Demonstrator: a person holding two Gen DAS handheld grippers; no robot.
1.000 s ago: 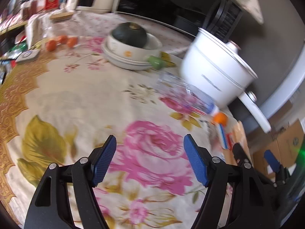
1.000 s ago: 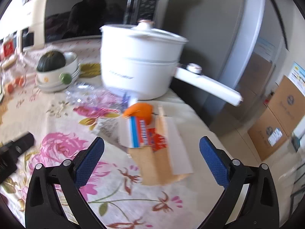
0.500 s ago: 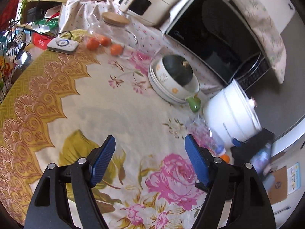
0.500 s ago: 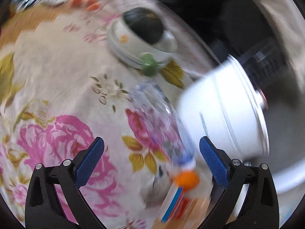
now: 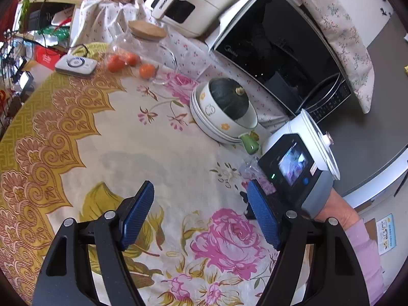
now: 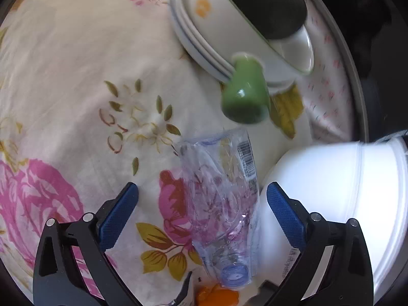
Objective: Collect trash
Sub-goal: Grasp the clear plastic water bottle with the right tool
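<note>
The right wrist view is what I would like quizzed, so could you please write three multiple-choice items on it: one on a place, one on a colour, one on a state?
1. Where does the crushed clear plastic bottle lie?
A. in the bowl
B. on the floral tablecloth, beside the white pot
C. on the plates

2. What colour is the bowl's handle?
A. green
B. red
C. black

3. How is the right gripper?
A. shut on the bottle
B. shut, empty
C. open around the bottle

Answers: B, it lies flat on the cloth; A, the stub is glossy green; C, both pads stand clear of it.
</note>
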